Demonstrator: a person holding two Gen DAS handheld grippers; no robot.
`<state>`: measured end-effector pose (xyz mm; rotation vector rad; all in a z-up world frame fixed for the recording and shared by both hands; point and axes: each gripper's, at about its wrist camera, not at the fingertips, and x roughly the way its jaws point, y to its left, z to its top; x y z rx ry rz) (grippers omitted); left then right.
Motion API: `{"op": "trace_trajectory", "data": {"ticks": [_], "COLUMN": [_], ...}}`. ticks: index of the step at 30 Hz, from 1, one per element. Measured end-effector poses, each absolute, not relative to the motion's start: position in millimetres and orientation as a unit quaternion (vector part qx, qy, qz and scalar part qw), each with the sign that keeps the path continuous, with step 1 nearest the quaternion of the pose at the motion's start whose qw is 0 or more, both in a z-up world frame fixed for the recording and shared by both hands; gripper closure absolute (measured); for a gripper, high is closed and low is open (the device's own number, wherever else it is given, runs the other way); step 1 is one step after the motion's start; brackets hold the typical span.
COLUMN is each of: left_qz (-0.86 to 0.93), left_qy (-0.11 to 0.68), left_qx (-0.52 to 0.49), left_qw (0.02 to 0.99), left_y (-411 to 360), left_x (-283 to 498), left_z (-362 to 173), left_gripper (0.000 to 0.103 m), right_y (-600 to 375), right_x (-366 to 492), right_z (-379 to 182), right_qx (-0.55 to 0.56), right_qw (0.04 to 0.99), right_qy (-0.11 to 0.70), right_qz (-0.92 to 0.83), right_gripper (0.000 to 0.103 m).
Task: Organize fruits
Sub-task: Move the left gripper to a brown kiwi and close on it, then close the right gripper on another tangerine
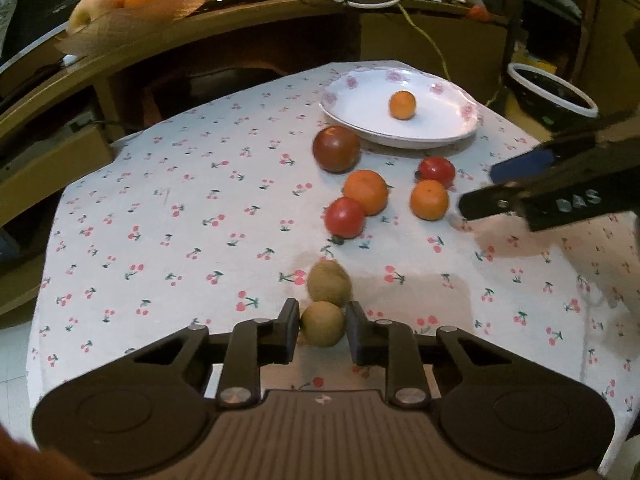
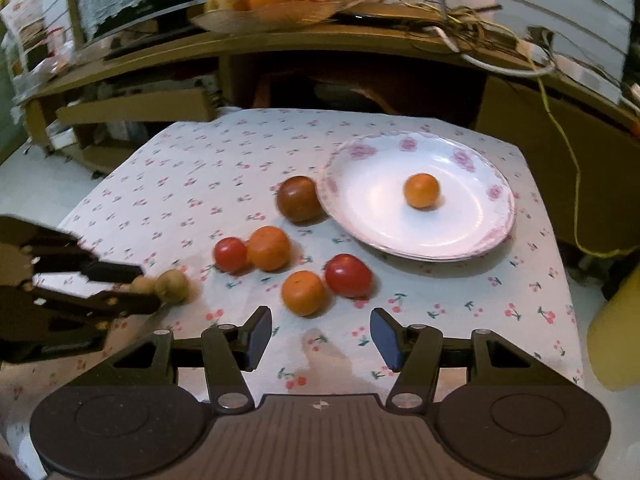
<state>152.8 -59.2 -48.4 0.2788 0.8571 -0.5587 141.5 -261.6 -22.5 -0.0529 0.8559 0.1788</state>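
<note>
Jaws of the left gripper (image 1: pixel 322 326) are narrowed around a brown fruit (image 1: pixel 322 323); the right gripper (image 2: pixel 320 334) is spread wide, an orange (image 2: pixel 304 293) at twelve o'clock.

Two wrist cameras, one tabletop.
Each looks forward low over the cloth-covered table (image 1: pixel 160 240); left from nearer left, right closer to the shared plate (image 2: pixel 360 224).

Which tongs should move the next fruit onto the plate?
Left. The left tongs already straddle a brown fruit; the right tongs are open and empty.
</note>
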Motion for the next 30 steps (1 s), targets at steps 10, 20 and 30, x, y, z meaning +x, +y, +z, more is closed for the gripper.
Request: {"op": "trace_trajectory", "data": {"ticks": [10, 20, 30], "left_qz": [-0.278, -0.267, -0.279], "left_qy": [0.418, 0.423, 0.43], "left_qx": [0.127, 0.129, 0.111], "left_qw": [0.856, 0.856, 0.851], "left_y": [-63, -65, -61], "left_x": [157, 160, 151], "left_z": [-53, -56, -50], "left_gripper": [0.071, 0.066, 0.071], "right_y": [-243, -237, -244], "right_x": [163, 170, 157], "right_z": [-40, -48, -41], "right_qx": [-0.027, -0.047, -0.047], "right_qw": [0.901, 0.899, 0.895], "right_qy": [0.424, 0.428, 0.433], "right_qz": [0.089, 0.084, 0.1], "right_gripper": [0.047, 0.069, 0.075]}}
